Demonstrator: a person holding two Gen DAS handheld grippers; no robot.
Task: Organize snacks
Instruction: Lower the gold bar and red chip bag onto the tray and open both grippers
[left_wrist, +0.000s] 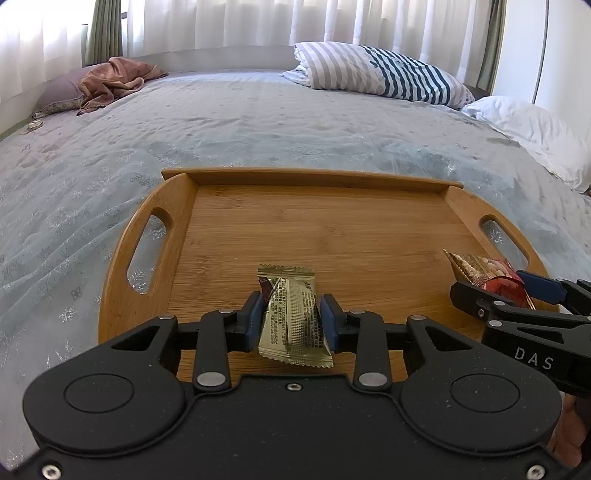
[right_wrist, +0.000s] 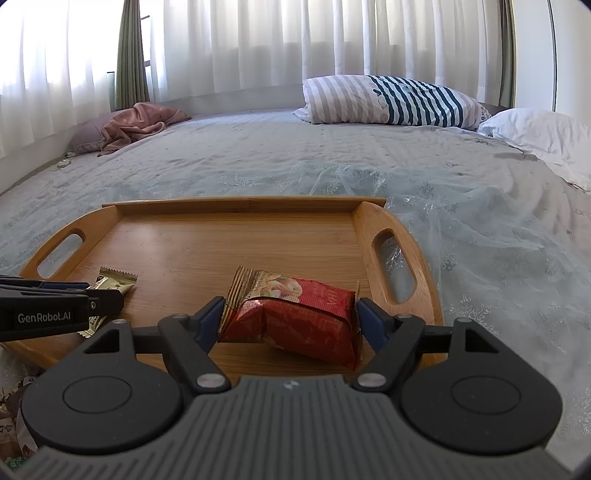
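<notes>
Left gripper (left_wrist: 291, 317) clamps gold packet (left_wrist: 291, 317) over tray (left_wrist: 332, 229) | right gripper (right_wrist: 290, 315) grips red packet (right_wrist: 295, 314) — we'd lower both flat, well apart, before letting go.

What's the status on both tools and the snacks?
Left tool shut on gold packet, over tray. Right tool shut on red packet, over the tray's right side. Tray floor ahead bare, nothing blocking.
</notes>
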